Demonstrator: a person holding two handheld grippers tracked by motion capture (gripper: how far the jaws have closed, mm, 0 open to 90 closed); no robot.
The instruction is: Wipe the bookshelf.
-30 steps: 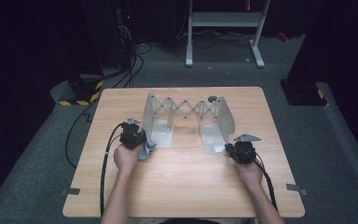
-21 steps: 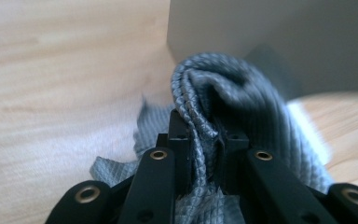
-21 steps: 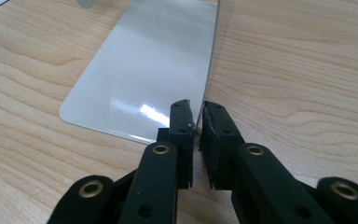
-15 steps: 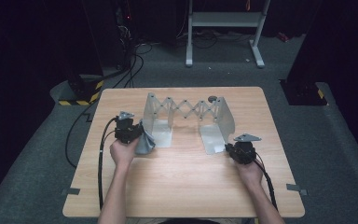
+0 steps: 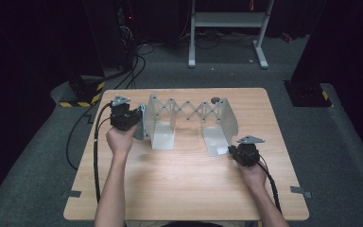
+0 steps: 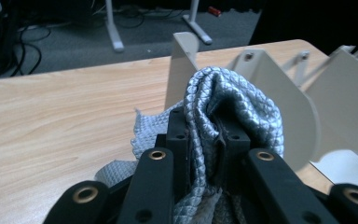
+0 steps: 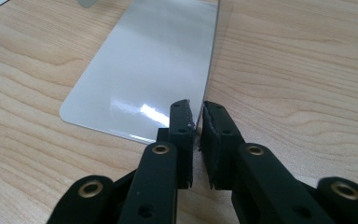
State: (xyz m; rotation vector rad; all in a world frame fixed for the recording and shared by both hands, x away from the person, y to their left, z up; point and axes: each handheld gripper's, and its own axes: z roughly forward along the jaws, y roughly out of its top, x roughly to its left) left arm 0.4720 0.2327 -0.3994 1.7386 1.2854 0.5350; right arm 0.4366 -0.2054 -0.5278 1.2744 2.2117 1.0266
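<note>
The room is dark, with cables on a grey floor and a white metal stand (image 5: 227, 28) behind a wooden worktop (image 5: 184, 189).

The left gripper (image 6: 205, 135) has its jaws pinched tight on a silver-grey quilted cloth (image 6: 233, 98). The cloth bunches up between the pads and hangs below them. A second ago this gripper was lower and closer to the near edge of the worktop. Now it has come up and sits higher, near the left edge, just beside the left end plate of the white folding rack (image 5: 189, 111). The cloth has come up with it.

The right gripper (image 7: 196, 126) has its jaws nearly together, with only a thin gap. The edge of the rack's flat white foot plate (image 7: 144, 79) runs into that gap, at the plate's near corner. It looks pinched there. This gripper has stayed in the same spot, near the right edge of the worktop.

The high view shows the whole rack: two white end plates joined by a criss-cross arm, standing across the far half of the worktop. It also shows both hands and the black cables. The left gripper view shows the cloth's bumpy pattern up close. The right gripper view shows the shiny plate lying flat on the wood.
</note>
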